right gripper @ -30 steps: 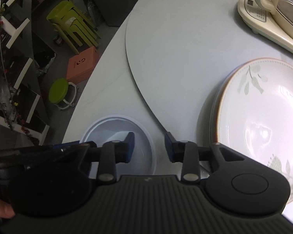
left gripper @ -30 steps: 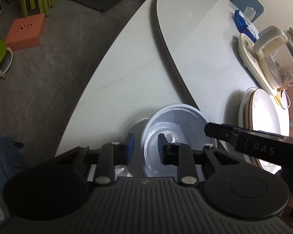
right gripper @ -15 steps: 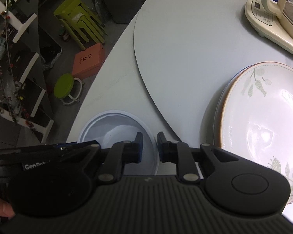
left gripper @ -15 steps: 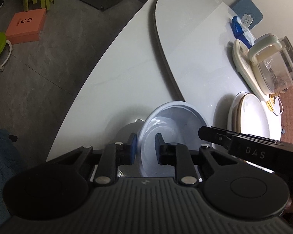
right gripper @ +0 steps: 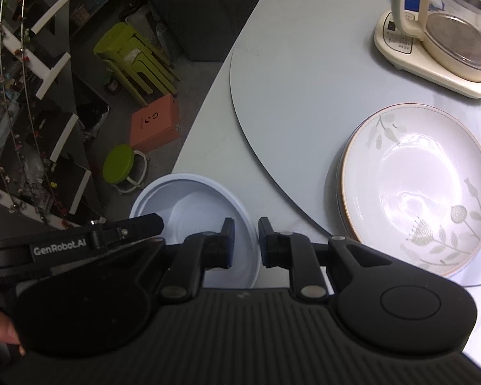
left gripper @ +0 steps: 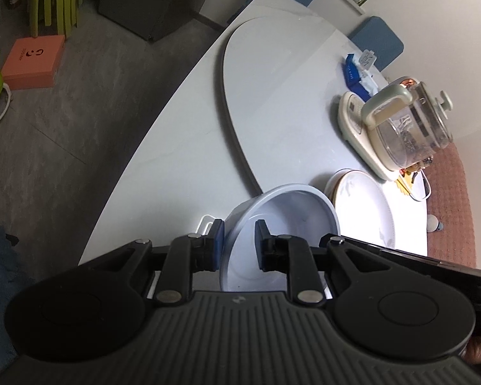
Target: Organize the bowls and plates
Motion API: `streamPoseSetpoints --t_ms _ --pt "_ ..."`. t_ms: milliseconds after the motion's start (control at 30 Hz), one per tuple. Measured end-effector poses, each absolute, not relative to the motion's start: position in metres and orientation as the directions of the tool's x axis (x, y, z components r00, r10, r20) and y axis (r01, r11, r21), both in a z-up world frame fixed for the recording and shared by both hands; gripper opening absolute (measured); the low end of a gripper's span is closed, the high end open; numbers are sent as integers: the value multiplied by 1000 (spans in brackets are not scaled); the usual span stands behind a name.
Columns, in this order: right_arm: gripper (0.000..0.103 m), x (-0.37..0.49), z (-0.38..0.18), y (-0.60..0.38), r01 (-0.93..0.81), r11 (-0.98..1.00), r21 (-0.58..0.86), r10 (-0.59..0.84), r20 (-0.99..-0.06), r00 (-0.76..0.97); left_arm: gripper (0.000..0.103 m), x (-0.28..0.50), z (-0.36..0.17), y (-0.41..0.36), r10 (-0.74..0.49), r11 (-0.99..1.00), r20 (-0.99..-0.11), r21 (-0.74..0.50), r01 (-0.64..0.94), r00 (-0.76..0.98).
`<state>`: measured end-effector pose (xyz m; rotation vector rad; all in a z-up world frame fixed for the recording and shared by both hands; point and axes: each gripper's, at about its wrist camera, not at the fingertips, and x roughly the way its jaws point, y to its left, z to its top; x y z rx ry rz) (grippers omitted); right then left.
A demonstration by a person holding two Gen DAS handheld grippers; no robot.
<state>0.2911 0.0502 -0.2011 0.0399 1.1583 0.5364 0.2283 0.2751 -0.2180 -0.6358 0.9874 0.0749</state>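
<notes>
The left gripper [left gripper: 239, 245] has its fingers drawn narrow and pinched on the left rim of the white bowl [left gripper: 291, 215], one blue-faced pad outside the wall and the other inside. The bowl sits low and centre in the left wrist view, tilted so its open side faces up and to the right, held over the near edge of the white table [left gripper: 182, 147]. In the right wrist view the right gripper [right gripper: 245, 240] is likewise narrow, its pads clamped on the opposite rim of the same bowl [right gripper: 192, 202], which fills the lower left centre of that frame; the dark arm of the left gripper reaches over its left side.

To the right of the bowl lies a stack of flower-patterned plates [right gripper: 420, 189] with a brown rim, resting on the raised grey round board [right gripper: 291, 73] that covers the table's middle. Above the plates, in the upper right, stands a glass kettle [right gripper: 455, 29] on its cream base. A blue packet [left gripper: 352, 72] lies beyond the kettle in the left wrist view.

Off the table, at left, are an orange box [right gripper: 157, 123], a green round stool [right gripper: 118, 163] and stacked green stools [right gripper: 134, 54] on the grey floor.
</notes>
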Motion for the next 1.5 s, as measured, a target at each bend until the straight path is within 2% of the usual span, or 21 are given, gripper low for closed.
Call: streamPoseSetpoints --t_ms 533,867,1100,1500 --pt "19 253 -158 3 -267 917 298 388 -824 413 23 201 -175 239 -311 831 -733 -519 -201 605" --pt "19 224 -147 -36 -154 954 256 299 -835 463 24 197 -164 200 -395 820 -690 -563 -106 607" --pt "19 215 -157 -59 -60 960 273 273 -869 414 24 199 -169 177 -412 832 -700 -550 -73 583" --pt "19 206 -190 -78 -60 960 273 277 -898 343 24 208 -201 153 -409 843 -748 -529 -98 523"
